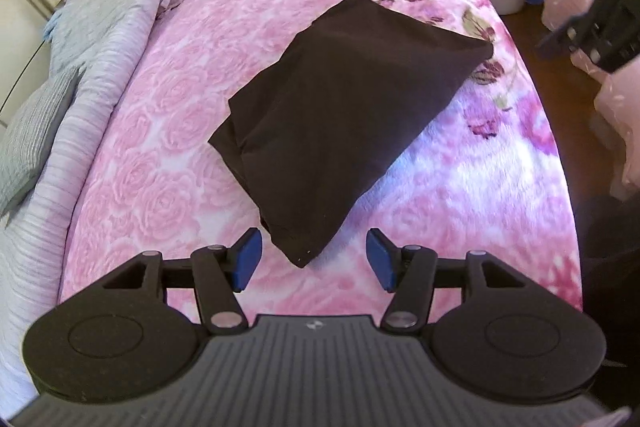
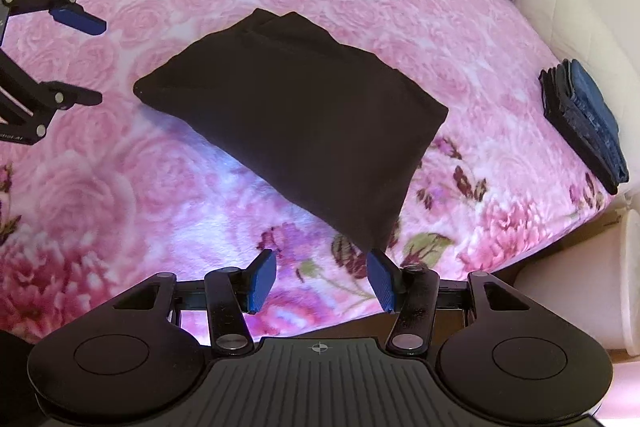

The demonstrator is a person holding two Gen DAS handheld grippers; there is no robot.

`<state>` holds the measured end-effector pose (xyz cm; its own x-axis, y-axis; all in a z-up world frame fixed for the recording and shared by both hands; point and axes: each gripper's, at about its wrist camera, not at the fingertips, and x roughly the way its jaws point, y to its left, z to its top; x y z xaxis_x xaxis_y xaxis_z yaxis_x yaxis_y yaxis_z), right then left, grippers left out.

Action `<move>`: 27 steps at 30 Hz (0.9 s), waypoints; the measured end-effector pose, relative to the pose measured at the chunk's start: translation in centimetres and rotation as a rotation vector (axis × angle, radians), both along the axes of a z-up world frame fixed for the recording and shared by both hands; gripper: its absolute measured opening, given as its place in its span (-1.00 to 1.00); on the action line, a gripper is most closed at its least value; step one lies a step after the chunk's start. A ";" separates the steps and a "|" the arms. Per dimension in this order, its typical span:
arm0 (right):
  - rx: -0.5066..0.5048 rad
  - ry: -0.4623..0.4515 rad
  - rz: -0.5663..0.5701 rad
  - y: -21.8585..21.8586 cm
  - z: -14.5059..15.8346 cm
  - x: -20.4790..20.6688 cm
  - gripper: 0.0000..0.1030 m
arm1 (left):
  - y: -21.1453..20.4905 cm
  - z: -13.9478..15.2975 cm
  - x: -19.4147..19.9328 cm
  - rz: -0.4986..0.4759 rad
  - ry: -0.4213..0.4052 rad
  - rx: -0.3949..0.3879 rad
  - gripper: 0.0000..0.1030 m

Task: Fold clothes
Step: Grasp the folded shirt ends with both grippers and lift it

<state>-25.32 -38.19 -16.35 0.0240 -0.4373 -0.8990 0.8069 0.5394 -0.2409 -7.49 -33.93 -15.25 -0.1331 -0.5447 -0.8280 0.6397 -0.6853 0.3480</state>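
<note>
The dark brown garment [image 1: 344, 115] I'm working on lies folded flat — a compact, layered rectangle — set at an angle on the pink floral blanket [image 1: 200, 75].

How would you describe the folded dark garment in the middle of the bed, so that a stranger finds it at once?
Start from the pink rose-patterned blanket covering the bed. In its middle lies the folded dark garment, a plain brownish-black rectangle. Unlike the folded blue and black stack near the bed's edge, it lies alone, is one colour and is larger.
</note>
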 end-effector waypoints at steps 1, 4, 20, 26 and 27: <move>0.001 -0.001 -0.001 0.1 0.1 0.1 0.03 | -0.1 -0.1 0.0 0.004 0.002 0.012 0.04; -0.002 -0.002 -0.007 0.1 0.1 -0.1 0.03 | -0.2 -0.5 -0.1 0.001 -0.013 0.044 0.04; -0.056 0.092 0.142 0.1 -4.1 -1.6 0.04 | 0.2 -6.1 -4.3 -0.208 -0.165 -0.076 0.33; -0.180 0.234 0.363 -0.1 -9.9 -0.8 0.11 | -2.0 -11.1 -6.4 -0.274 -0.200 -0.176 0.33; -0.205 0.244 0.387 -0.4 -10.7 -0.7 0.14 | -2.5 -11.7 -6.6 -0.272 -0.198 -0.182 0.33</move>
